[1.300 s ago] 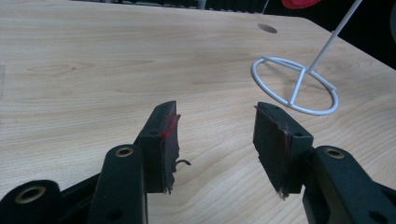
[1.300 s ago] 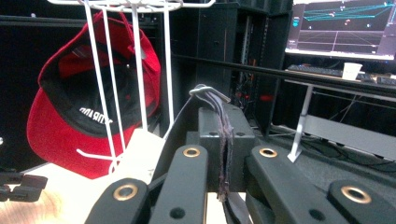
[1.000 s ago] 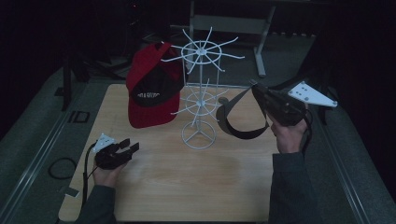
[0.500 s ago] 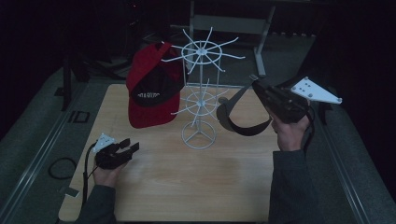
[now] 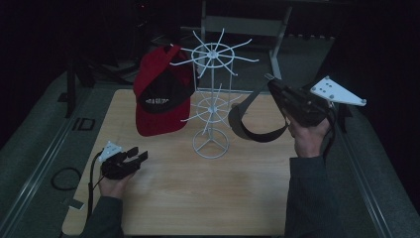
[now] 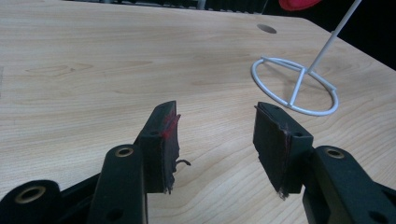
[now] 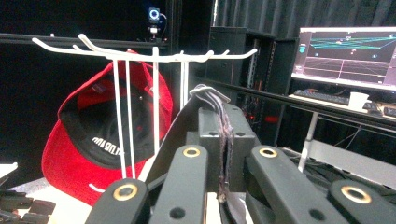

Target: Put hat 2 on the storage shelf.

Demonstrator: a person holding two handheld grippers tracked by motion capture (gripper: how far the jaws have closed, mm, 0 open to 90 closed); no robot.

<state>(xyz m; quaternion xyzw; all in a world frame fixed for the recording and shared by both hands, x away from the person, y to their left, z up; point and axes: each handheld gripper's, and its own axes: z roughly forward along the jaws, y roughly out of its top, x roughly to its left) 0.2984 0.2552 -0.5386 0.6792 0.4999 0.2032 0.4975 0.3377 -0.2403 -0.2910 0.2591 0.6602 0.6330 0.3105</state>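
Right gripper [image 5: 271, 85] is raised beside the white wire rack [image 5: 213, 99], jaws pinched tight on the strap of a dark visor [image 5: 255, 121]. The visor hangs in the air from that pinch, brim low, just right of the rack's stem and clear of the table [image 5: 198, 188]. In the right gripper view the strap end [image 7: 210, 95] sits level with the top ring of hooks.

Left gripper [image 5: 134, 154] rests low near the table's left front, jaws well apart, nothing between the pads [image 6: 166, 135]. 1 red cap [image 5: 161, 99] already hangs on the rack's left side.

Step in hand, as I judge it: carrying the visor to a free hook. Next move calls for lifting the strap loop over a bare prong on the near side, then easing the pinch so it settles without swinging the rack.
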